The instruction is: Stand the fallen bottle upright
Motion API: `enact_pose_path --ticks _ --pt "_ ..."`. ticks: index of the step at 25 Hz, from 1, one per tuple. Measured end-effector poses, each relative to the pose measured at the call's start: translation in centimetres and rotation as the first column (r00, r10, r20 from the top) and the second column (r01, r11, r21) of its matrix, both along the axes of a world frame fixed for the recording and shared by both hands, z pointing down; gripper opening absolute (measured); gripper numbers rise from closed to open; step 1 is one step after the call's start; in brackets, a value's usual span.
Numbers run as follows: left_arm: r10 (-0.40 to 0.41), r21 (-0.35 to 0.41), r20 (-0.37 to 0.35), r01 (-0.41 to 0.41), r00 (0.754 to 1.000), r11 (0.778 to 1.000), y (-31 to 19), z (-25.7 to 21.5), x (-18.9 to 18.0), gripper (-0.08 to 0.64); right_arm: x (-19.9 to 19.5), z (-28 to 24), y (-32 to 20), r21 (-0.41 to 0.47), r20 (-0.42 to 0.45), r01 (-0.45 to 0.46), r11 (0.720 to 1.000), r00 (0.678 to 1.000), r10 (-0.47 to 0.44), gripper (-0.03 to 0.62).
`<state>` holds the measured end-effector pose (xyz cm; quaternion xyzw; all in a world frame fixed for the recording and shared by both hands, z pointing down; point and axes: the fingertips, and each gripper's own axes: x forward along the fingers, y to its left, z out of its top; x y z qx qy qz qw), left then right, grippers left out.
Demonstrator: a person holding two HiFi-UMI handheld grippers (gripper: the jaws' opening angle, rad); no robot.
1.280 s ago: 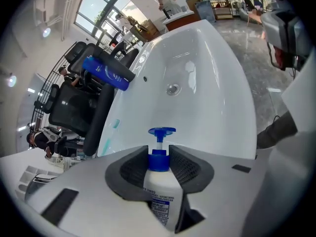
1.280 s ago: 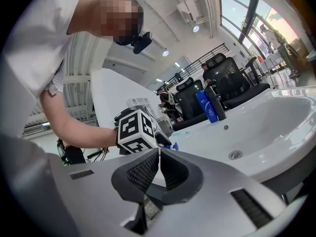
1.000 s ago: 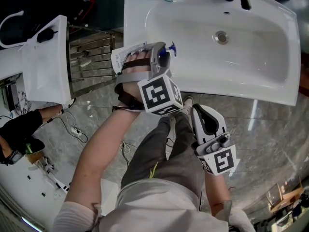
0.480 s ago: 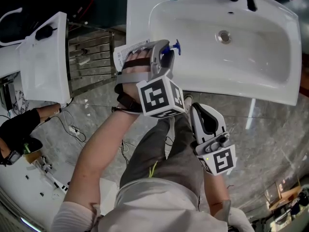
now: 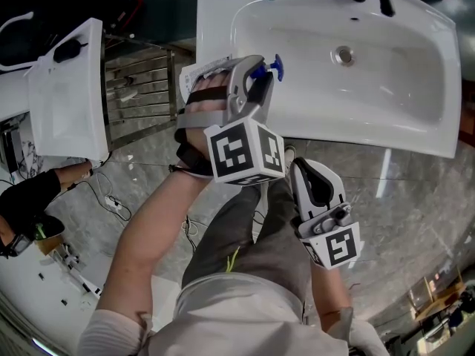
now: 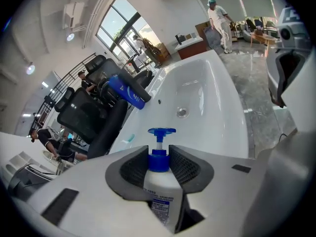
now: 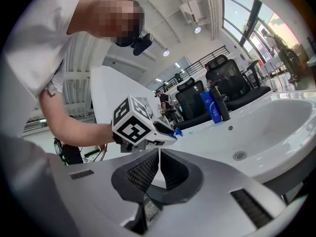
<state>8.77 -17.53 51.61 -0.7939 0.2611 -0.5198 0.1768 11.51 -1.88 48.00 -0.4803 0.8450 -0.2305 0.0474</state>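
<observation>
We had the left gripper (image 6: 159,154) clamped on the fallen bottle (image 6: 161,184), its ribbed pads (image 6: 133,168) pressing either side of the blue collar just under the pump head (image 6: 161,131). The pump poked out beyond the fingertips, and the white labelled body ran back between the fingers toward the palm. Gripping at the neck made sense to us: it was the narrowest firm part, and it left the base free to be set down.

The bottle lay along the line of the fingers, so we judged it lifted but not yet standing. Past the fingertips sat the white sink (image 5: 371,132), with its near corner directly beneath them. That flat ledge looked like the likely place for the base, once the wrist turned the pump upward.

The right gripper (image 7: 159,169) was out of the job, we thought. Its fingers were drawn together with only a sliver between them and nothing in that gap, and it sat low by the person's leg, well short of the sink. Far beyond both sets of fingertips, a blue bottle (image 6: 127,92) stood by the black tap (image 7: 220,102), clear of the work
</observation>
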Motion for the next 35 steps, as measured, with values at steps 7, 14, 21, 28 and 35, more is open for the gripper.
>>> enact_pose_path --ticks 7,14,21,28,35 --pt "0.0 0.007 -0.081 0.0 0.997 1.0 -0.1 -1.6 0.5 0.143 -0.5 -0.3 0.0 0.007 -0.007 -0.008 1.0 1.0 0.008 0.037" --pt "-0.027 0.014 -0.177 0.03 0.984 0.999 -0.2 -3.3 -0.1 0.143 -1.5 -0.6 0.3 0.001 -0.019 0.002 1.0 1.0 -0.002 0.037" --pt "-0.056 0.007 -0.304 0.061 0.951 0.998 -0.3 -4.8 -0.9 0.143 -2.4 -1.0 0.3 0.002 -0.04 0.011 1.0 0.999 -0.011 0.037" --pt "-0.087 0.03 -0.433 0.111 0.897 0.993 -0.5 -6.5 -2.5 0.143 -3.6 -1.1 0.4 -0.008 -0.057 0.032 0.999 0.998 -0.032 0.037" --pt "-0.089 0.027 -0.544 0.123 0.834 0.992 -0.5 -8.2 -3.5 0.141 -4.9 -1.2 0.4 -0.015 -0.066 0.054 0.998 0.996 -0.055 0.037"
